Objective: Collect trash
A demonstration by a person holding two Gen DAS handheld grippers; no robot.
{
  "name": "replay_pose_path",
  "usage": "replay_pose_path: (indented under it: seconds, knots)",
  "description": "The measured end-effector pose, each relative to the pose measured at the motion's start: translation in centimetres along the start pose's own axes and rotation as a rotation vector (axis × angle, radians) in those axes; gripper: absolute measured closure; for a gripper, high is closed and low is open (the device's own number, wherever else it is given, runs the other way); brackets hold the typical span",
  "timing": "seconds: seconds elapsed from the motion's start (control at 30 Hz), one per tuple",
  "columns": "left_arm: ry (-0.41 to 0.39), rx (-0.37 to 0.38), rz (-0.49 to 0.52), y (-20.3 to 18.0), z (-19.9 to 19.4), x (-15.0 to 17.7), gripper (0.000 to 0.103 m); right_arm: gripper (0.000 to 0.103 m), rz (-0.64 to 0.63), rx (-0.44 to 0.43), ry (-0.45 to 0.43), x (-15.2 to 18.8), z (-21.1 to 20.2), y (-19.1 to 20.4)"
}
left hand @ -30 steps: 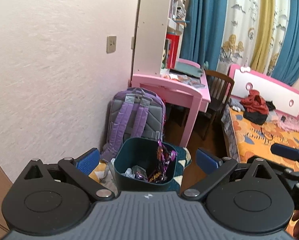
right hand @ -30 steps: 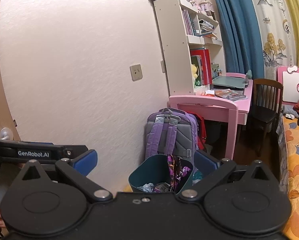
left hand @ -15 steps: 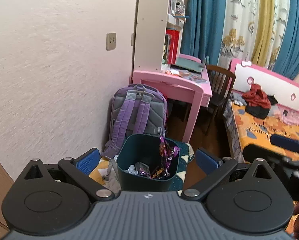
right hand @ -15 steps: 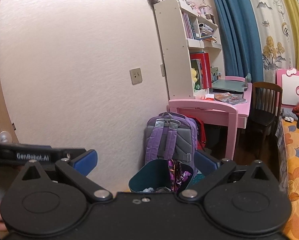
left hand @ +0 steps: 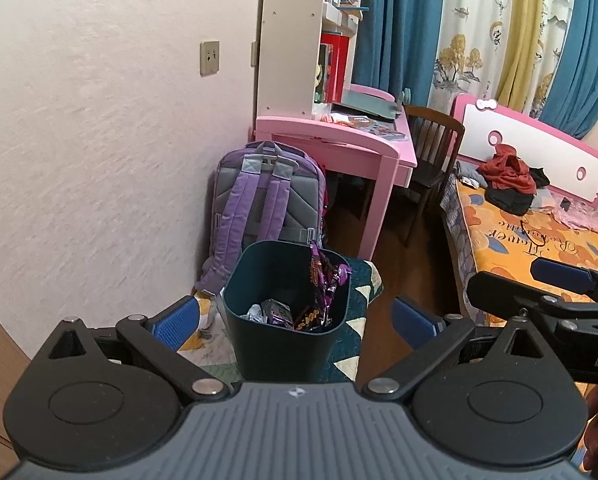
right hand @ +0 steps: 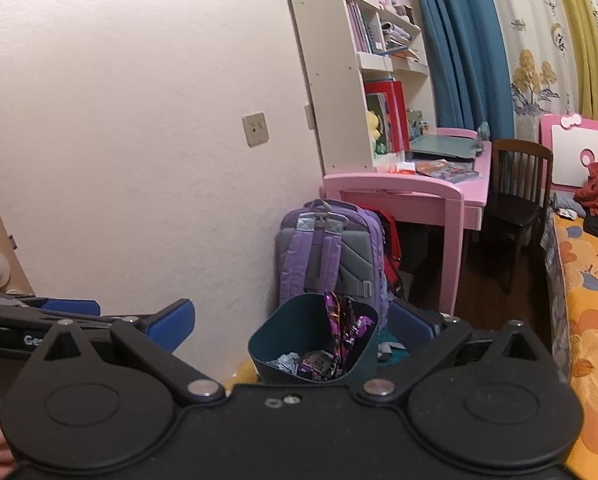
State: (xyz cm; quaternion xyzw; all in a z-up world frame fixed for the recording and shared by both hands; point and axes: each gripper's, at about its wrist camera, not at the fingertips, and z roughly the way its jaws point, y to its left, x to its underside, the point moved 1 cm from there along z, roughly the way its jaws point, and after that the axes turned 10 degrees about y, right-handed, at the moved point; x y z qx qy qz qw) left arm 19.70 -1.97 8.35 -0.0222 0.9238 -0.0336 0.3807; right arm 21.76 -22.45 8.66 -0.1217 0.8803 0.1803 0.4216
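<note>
1. One dark teal trash bin (left hand: 285, 312) sits on the patterned floor mat (left hand: 359, 284), right in front of one purple backpack (left hand: 265, 200) leaning by the wall. Inside the bin you've got a bunch of wrappers (left hand: 319, 292); the purple ones stick up along the right side and a few crumpled ones lie at the bottom. I can't count them exactly.
2. One pink desk (left hand: 339, 148) with books and papers on its tabletop, one dark wooden chair (left hand: 431, 148) beside it, one white bookshelf (right hand: 339, 80), one bed (left hand: 531, 232) with a pile of clothes (left hand: 507, 180) on it.
3. Your left gripper (left hand: 295, 318) has its blue fingers (left hand: 175, 322) spread wide, nothing between them and touching nothing. The bin shows in the gap but sits lower and farther off.
4. Your right gripper (right hand: 293, 324) is the same deal: fingers (right hand: 171, 324) wide apart, empty, bin framed between them from that camera too. It also pokes into the left camera's view at the right edge.
5. Compared with a second ago, both cameras have tilted or backed off a bit, so the bin sits slightly higher in the left view. Finger spread looks unchanged, and the wrappers haven't moved.
</note>
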Motion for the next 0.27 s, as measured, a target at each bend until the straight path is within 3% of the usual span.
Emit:
replay_pose_path:
  seconds: [0.27]
  knots:
    - [-0.006,0.021,-0.007,0.16,-0.01,-0.01,0.000,0.000,0.010,0.000,0.006,0.10,0.28,-0.23]
